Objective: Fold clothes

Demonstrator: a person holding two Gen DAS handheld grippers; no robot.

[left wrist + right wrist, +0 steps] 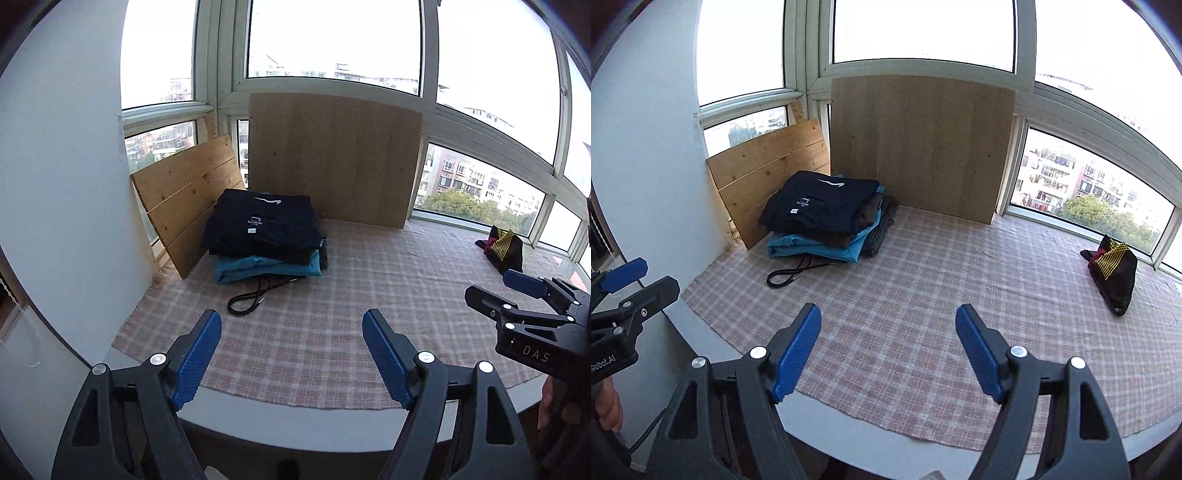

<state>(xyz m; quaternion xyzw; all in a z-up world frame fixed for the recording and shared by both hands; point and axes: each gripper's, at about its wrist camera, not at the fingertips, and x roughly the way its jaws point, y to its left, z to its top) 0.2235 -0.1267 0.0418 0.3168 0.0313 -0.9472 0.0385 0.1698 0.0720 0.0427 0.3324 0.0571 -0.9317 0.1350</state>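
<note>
A stack of folded clothes (266, 236) (823, 216) lies at the back left of the plaid cloth (332, 317) (923, 288), a dark top with a white swoosh uppermost and a teal garment beneath. A black drawstring (245, 297) (786, 275) trails out in front. A crumpled black, red and yellow garment (502, 247) (1113, 275) sits at the far right. My left gripper (291, 354) hangs open over the cloth's near edge, holding nothing. My right gripper (888, 350) is open too and holds nothing. Each gripper shows at the edge of the other's view.
Wooden boards (332, 158) (768, 173) lean against the windows behind the stack. A white wall (62, 184) closes the left side. The grey surface edge (295, 417) runs below the cloth. A hand (607, 410) shows at the lower left.
</note>
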